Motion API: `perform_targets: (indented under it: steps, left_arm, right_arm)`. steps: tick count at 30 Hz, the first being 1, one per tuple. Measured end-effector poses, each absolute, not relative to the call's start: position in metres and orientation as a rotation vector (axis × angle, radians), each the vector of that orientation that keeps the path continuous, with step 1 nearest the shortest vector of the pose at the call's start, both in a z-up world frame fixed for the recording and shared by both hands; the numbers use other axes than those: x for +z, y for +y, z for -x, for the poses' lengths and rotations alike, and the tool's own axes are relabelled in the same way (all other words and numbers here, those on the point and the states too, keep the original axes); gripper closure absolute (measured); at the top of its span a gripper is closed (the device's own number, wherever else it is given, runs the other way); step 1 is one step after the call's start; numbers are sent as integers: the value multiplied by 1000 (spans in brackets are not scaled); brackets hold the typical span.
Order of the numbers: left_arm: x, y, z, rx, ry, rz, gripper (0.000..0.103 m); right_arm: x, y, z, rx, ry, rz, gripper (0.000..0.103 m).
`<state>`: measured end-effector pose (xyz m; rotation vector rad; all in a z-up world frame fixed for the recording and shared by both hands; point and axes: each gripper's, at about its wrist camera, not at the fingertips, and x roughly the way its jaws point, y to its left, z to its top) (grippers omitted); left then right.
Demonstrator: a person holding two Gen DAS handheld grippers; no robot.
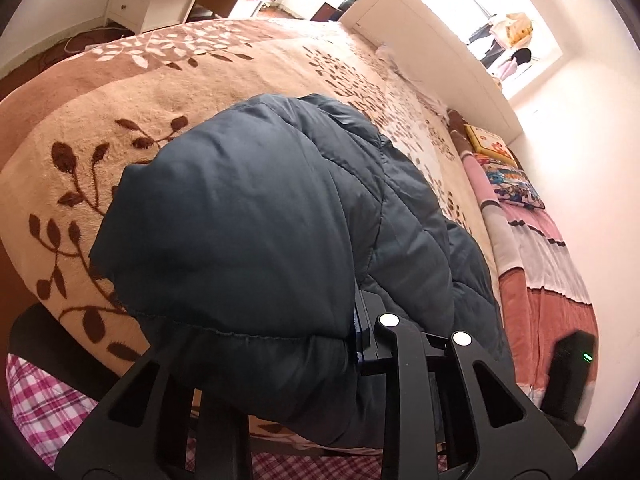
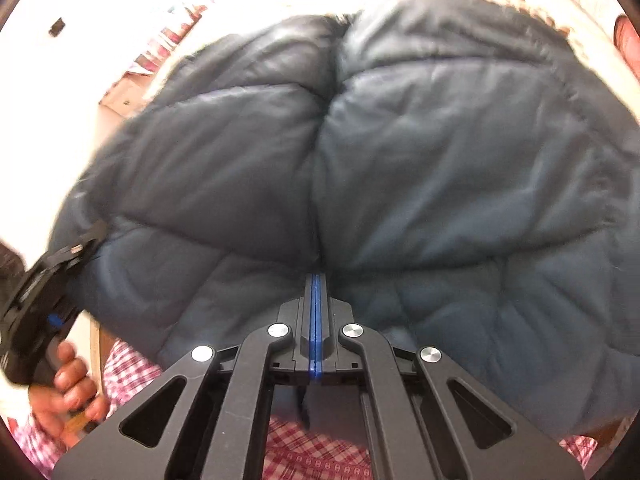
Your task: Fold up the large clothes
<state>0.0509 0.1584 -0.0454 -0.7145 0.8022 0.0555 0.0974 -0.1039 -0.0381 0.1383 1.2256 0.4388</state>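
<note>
My left tool (image 2: 86,240) sits at the left edge of the dark puffer jacket (image 1: 248,216); from its own camera the fabric drapes over the fingers and hides the tips, jaws look narrowed around a thick fold but I cannot tell how firm the bite is, so risk one is the slippery padded shell sliding out once I pull. Hand (image 2: 66,384) on that handle is low beside the plaid cloth (image 2: 320,452). Jacket itself is bunched and part lifted over the leaf-pattern blanket (image 1: 120,128) on the bed, far end trailing toward the headboard (image 1: 420,40). Middle: the quilted bulk is puffy, so any fold may spring back or trap air and end lopsided. Right tool (image 2: 316,280) has its blue pads pressed fully together on a pinch at the jacket's central seam, only a thin bit of shell held, I'd guess; a hard tug could strip it free or drag just the outer layer. Right-hand side: the pillows (image 1: 508,184) sit close to the trailing hem, which could snag or sweep them if I swing wide
</note>
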Motion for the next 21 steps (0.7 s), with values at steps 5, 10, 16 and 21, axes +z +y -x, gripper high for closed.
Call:
perform_targets:
  steps: [5,10,16,21]
  left_arm:
    - [-44,159,-52,70,808,720,78]
    - [-45,149,-55,67,822,688,78]
    - [-45,148,-57,68,823,667,78]
    - [-45,150,-58,63,821,663,78]
  right_arm:
    - [-34,-100,-69,520,1263,-121,103]
    - [-76,-83,-74,484,1358,-41,103]
    - [-89,-79,-83,480,1378,-64,103]
    - [-92,-77,-84,473,1369,-39,103]
